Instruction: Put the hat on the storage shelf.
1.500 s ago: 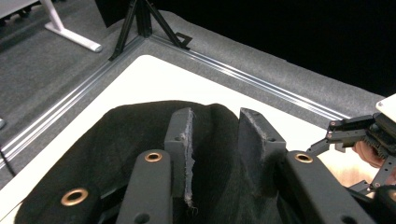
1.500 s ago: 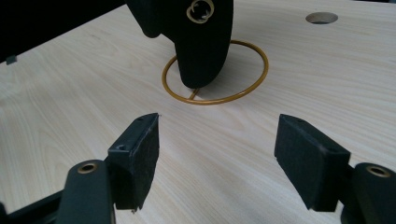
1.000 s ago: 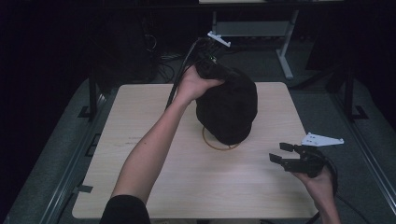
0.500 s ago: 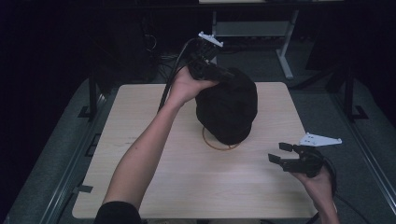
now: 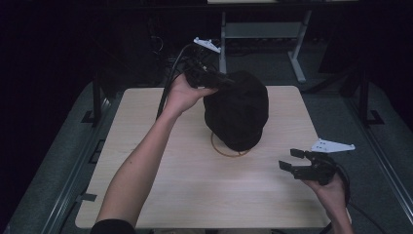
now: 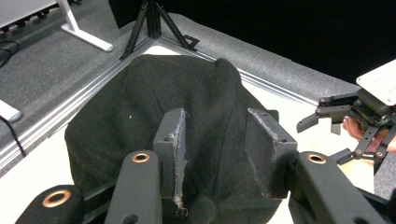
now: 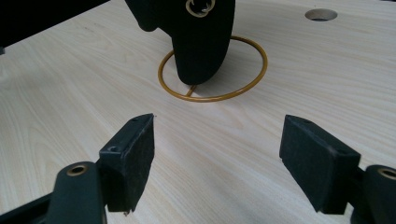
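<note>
A black cap (image 5: 237,116) hangs over a stand with a thin gold ring base (image 5: 228,153) in the middle of the pale wooden table (image 5: 160,195). My left gripper (image 5: 225,82) reaches the cap's far upper edge from the left. In the left gripper view its jaws (image 6: 219,144) stand apart over the cap (image 6: 140,116), the dark cloth showing smooth between the pads, with no visible pinch. My right gripper (image 5: 290,159) rests low near the table's front right, open and empty, facing the cap (image 7: 201,37) and the ring base (image 7: 212,97). It also shows in the left gripper view (image 6: 327,137).
A round hole (image 7: 320,14) is cut in the table beyond the cap. A white desk frame (image 5: 292,53) stands on the grey floor behind the table. Metal rails (image 5: 92,156) run along the table's sides. A black tripod (image 6: 154,18) stands past the far corner.
My left hand and gripper have slid a little to the left along the cap's back edge. The cap stays on its stand. The right gripper has kept still.
</note>
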A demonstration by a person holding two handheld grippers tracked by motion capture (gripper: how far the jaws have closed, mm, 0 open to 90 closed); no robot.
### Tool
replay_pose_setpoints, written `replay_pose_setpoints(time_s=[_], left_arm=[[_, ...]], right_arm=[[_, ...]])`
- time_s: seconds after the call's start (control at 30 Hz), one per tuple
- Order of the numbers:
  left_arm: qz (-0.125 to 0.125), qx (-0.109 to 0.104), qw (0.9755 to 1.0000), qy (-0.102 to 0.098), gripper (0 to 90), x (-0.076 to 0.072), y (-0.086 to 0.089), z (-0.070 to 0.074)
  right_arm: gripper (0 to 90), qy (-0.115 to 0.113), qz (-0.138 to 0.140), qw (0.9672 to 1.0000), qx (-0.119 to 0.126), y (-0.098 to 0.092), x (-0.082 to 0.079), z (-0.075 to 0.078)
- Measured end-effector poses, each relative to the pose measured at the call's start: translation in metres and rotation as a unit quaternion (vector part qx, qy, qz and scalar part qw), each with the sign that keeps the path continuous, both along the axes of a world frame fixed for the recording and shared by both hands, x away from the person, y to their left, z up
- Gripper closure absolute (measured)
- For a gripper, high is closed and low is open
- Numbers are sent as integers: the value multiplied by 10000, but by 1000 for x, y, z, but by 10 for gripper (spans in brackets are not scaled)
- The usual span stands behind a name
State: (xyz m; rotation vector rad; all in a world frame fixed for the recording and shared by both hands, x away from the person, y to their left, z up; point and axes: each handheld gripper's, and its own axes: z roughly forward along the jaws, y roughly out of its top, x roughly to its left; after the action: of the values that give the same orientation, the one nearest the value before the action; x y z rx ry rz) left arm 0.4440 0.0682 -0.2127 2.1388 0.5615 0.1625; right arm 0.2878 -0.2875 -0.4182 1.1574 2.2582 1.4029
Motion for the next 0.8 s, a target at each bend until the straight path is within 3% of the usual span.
replay_pose_setpoints(time_s=[0.8], left_arm=[[10,-2,10000,-78,564,-27,30,-11]], right_arm=[[246,6,0,9999,-159,6,1,-1]])
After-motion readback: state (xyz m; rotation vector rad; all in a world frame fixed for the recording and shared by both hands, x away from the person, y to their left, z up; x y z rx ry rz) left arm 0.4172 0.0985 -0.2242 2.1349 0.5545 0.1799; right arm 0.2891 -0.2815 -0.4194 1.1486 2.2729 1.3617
